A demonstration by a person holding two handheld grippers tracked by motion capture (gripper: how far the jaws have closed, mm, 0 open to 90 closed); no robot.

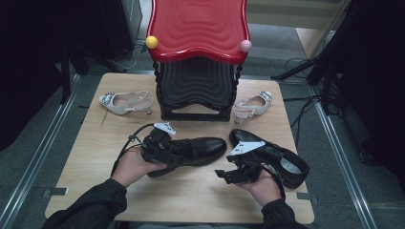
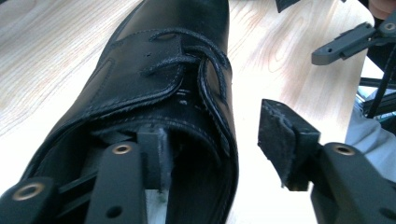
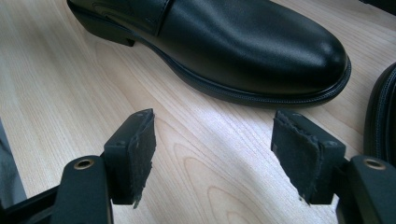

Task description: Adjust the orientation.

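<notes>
Two black leather lace-up shoes lie on the wooden table [image 1: 95,157]. My left gripper [image 1: 171,149] is at the heel end of the left shoe [image 1: 203,147], whose toe points right. In the left gripper view the gripper [image 2: 215,122] stands open astride the shoe's [image 2: 154,79] collar. One pad [image 2: 159,149] is inside the opening and the other [image 2: 278,135] is outside, clear of the leather. My right gripper [image 1: 224,175] hovers open in front of the second shoe [image 1: 286,163]. Nothing is between its jaws [image 3: 215,119], and the left shoe's toe [image 3: 261,51] lies just beyond them.
A rack with a red wavy top [image 1: 198,24] over a black lower shelf [image 1: 196,86] stands at the table's back centre. A beige slingback heel [image 1: 125,102] lies to its left and another [image 1: 252,106] to its right. Bare wood lies along the front edge.
</notes>
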